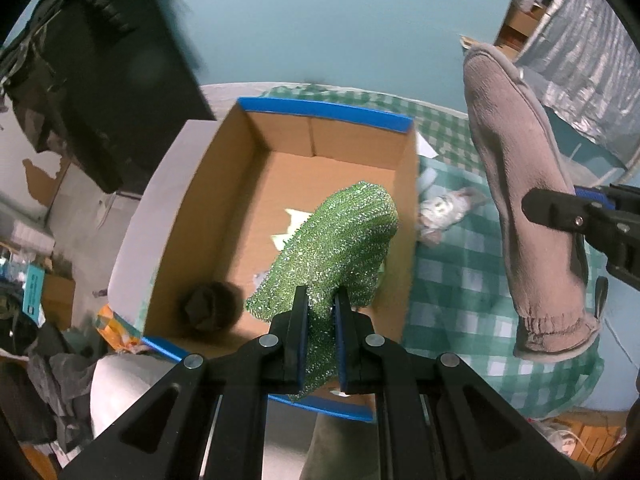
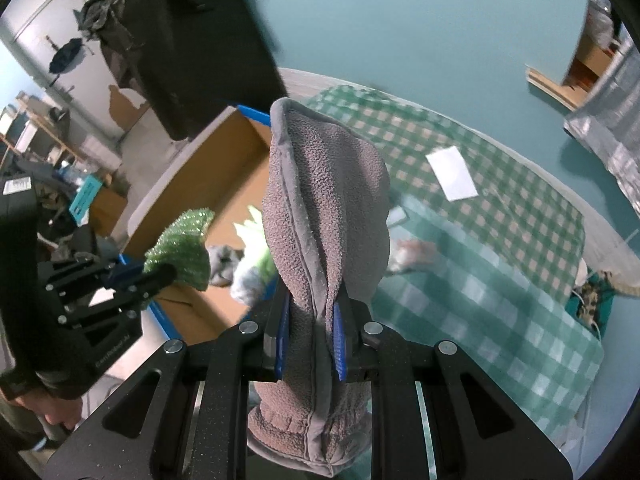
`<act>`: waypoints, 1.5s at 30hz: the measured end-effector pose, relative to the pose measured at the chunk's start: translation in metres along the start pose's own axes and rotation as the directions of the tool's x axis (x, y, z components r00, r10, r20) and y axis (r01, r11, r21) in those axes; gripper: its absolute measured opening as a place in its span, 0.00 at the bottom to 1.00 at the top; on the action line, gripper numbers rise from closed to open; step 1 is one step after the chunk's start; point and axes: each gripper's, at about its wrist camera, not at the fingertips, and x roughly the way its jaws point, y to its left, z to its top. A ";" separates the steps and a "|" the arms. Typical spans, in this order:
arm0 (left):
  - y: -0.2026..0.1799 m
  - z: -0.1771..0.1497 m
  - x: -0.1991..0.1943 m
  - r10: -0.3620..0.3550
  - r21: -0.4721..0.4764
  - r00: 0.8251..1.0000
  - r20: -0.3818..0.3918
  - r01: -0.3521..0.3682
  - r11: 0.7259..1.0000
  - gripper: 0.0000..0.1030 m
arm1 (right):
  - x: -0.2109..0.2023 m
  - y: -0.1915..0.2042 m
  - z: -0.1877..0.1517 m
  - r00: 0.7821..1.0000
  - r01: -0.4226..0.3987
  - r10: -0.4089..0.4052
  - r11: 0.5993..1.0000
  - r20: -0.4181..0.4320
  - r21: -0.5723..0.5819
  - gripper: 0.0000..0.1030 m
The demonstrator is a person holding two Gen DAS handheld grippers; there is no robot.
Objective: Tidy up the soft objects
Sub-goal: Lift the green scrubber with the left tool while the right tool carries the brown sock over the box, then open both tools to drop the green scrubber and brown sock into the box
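Left tongs [image 1: 321, 312] clamped tight on a sparkly green scrubbing cloth [image 1: 340, 240], dead center of the left wrist view, cloth sticking up and flopping over the open cardboard box [image 1: 208, 208] with blue tape on its rims. Dark fuzzy lump [image 1: 210, 310] down in the box's lower left corner, too blurry to name, plus some pale scraps on the box floor. Right tongs [image 2: 312, 334] pinched on a grey fleecy mitt [image 2: 320, 208], mitt standing tall through the middle of the right wrist view, cuff hanging below the blue pads. Same mitt at the right edge of the left view, held up above the green checked cloth [image 1: 460, 280] covering the bench. Small pale bundle [image 1: 444, 210] lying on that cloth just right of the box. White paper slip [image 2: 452, 178] on the checks, upper right of the right view.
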 end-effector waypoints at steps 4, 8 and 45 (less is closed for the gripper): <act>0.015 0.001 0.001 0.013 -0.025 1.000 -0.002 -0.013 1.000 0.11 | 0.011 0.015 0.015 1.000 -0.022 0.022 0.999 -0.003 -0.026 0.16; 0.029 0.003 0.003 0.027 -0.045 1.000 -0.002 -0.027 0.999 0.11 | 0.022 0.032 0.030 0.999 -0.042 0.042 0.998 -0.007 -0.049 0.16; 0.085 0.000 0.043 0.081 -0.115 0.992 -0.095 -0.092 0.989 0.27 | 0.101 0.086 0.072 0.993 -0.055 0.052 0.998 -0.104 -0.030 0.55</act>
